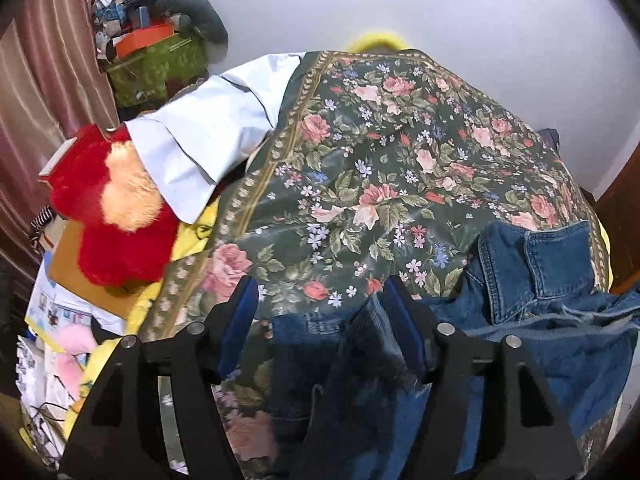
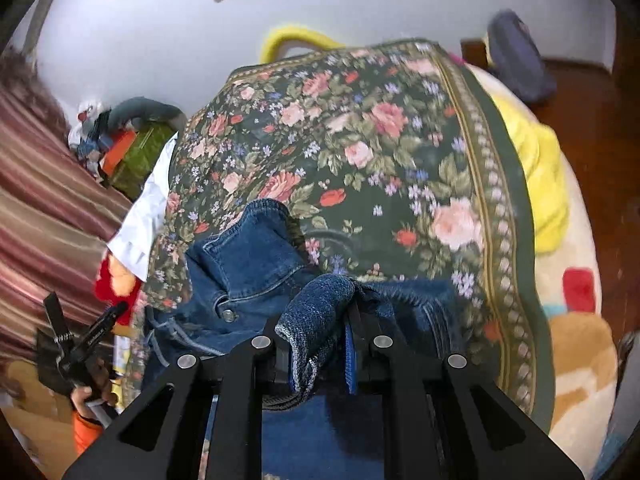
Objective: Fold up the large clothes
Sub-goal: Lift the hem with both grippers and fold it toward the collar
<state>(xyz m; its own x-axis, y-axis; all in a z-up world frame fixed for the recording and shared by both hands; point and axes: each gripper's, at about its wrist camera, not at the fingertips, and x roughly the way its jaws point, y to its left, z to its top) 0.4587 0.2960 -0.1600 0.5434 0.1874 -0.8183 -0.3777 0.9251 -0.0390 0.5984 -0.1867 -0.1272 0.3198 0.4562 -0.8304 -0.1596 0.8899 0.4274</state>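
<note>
Denim garment (image 2: 248, 264) heaped at 6 o'clock on floral bedspread (image 2: 380, 152); heavy, limp, best taken at seams. Right gripper (image 2: 320, 344) clamped on a fold; left gripper (image 1: 320, 300) spread, empty.

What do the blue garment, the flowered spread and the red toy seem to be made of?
Garment: denim, probably cotton; visible twill weave, pale topstitching, a metal button. Spread: smooth printed woven cloth, slightly glossy, so perhaps a polyester blend. Toy: fluffy synthetic plush, with a long fuzzy pile.
</note>
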